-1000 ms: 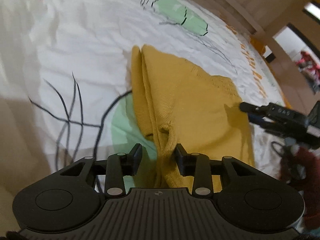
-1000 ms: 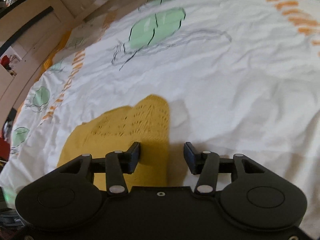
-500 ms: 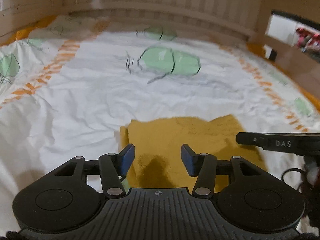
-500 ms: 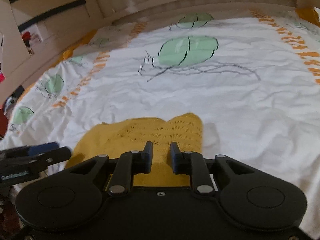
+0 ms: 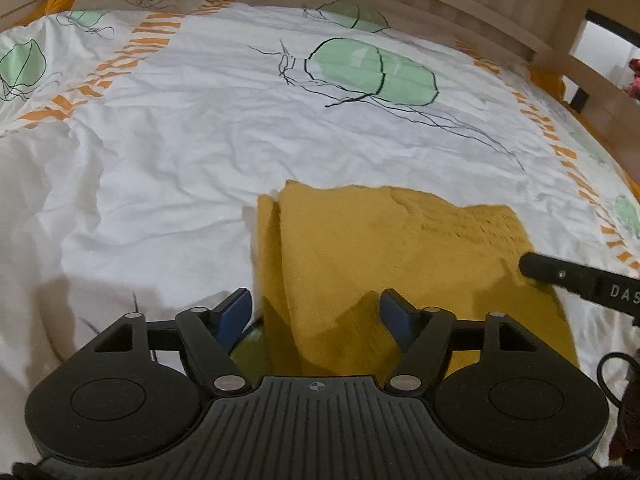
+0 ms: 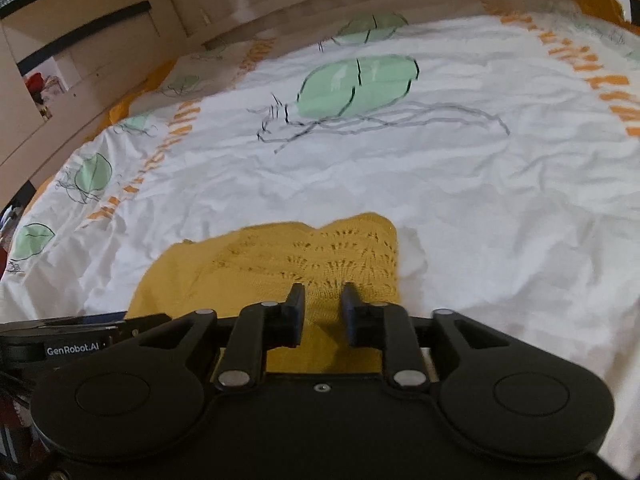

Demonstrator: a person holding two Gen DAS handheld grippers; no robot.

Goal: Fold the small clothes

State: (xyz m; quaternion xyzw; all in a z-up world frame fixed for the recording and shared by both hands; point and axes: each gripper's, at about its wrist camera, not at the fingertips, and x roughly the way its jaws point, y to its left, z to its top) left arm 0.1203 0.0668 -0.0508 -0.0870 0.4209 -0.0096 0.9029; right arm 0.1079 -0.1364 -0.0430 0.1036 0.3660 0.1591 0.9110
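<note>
The left gripper (image 5: 316, 314) stands wide apart, its jaws having just been opening, releasing the mustard-yellow knitted garment (image 5: 392, 248) below them. The right gripper (image 6: 322, 308), narrowly apart and opening, clamps nothing; the lace-patterned hem lies beneath. The garment rests folded on the white leaf-printed bedsheet (image 5: 200, 128).

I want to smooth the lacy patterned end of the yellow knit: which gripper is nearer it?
Right. The right gripper sits directly over the openwork end of the yellow knit; the left gripper is over the plain end.
</note>
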